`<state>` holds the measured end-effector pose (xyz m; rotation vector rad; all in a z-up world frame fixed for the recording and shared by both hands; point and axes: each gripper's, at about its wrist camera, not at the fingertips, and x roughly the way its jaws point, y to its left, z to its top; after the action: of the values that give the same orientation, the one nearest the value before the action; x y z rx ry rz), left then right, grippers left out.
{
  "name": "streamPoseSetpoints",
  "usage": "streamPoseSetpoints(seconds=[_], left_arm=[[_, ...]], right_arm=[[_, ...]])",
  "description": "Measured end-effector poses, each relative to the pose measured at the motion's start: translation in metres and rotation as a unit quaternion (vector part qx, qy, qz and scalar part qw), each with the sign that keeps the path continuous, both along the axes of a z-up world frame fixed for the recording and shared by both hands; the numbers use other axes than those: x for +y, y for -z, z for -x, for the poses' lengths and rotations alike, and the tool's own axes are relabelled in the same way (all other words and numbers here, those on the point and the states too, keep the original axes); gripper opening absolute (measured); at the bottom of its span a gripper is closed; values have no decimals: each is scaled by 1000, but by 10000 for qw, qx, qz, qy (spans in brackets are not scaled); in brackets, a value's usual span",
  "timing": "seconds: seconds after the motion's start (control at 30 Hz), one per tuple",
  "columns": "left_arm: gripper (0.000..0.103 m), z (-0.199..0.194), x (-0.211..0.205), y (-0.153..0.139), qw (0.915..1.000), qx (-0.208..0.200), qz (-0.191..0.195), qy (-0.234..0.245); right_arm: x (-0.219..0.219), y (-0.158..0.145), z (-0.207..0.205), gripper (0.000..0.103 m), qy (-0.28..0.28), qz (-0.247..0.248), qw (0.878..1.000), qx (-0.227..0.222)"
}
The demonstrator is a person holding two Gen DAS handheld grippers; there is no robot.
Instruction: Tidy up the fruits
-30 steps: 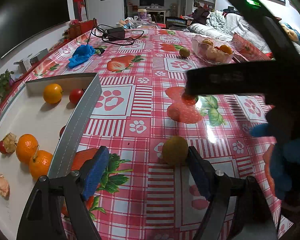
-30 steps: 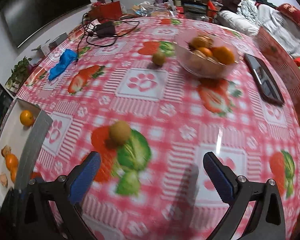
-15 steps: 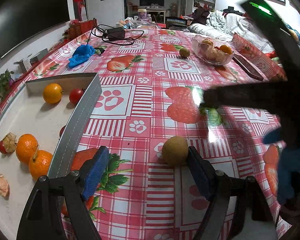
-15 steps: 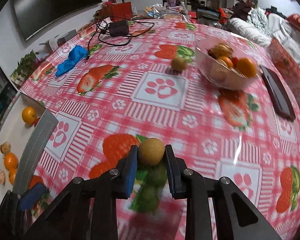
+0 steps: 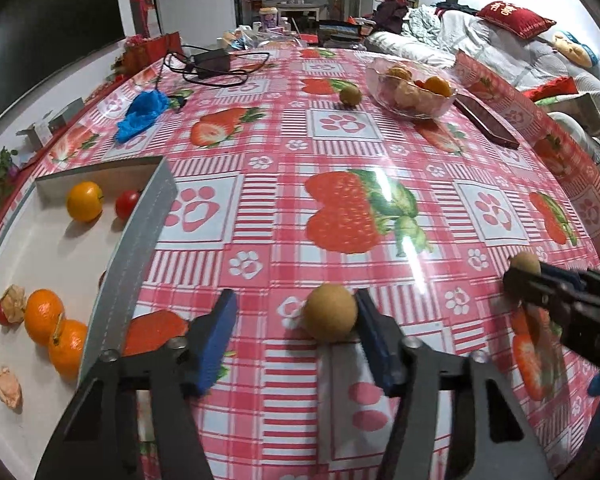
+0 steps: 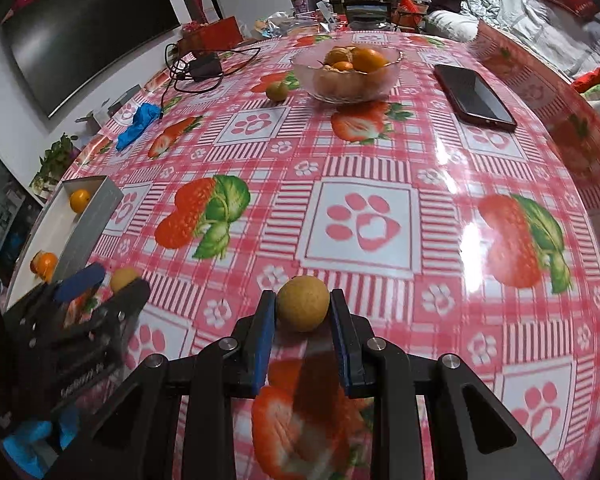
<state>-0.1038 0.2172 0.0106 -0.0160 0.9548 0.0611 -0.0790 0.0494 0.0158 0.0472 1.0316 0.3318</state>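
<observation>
My right gripper is shut on a yellow-brown round fruit and holds it above the tablecloth; it shows at the right of the left wrist view. My left gripper is open around a second yellow-brown fruit that lies on the cloth against the right finger; this fruit also shows in the right wrist view. A white tray at the left holds oranges and small red fruits. A glass bowl of fruit stands at the far side, with a greenish fruit beside it.
A dark phone lies right of the bowl. A blue cloth and a black charger with cables lie at the far left. A television hangs on the left wall. A sofa with bedding is beyond the table's right edge.
My right gripper closed on one yellow-brown fruit and has carried it right and towards the near side. My left gripper stays open with the other fruit against its right finger.
</observation>
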Motion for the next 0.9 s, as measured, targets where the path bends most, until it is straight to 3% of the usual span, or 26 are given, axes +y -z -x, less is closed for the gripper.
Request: streamPoseSetpoints(seconds=[0.1,0.43,0.9], left_arm=[[27,-3,-2,-3,9998,64,56,159],[27,28,7,-10,9978,351,561,57],[27,64,11,-13,9977,451,511,30]], right_arm=[[-3,0,7,28,23,-60,10000,28],[-11,0,31,28,102,-77,9999,68],[-7,-2,62,28,84,-63,9999,97]])
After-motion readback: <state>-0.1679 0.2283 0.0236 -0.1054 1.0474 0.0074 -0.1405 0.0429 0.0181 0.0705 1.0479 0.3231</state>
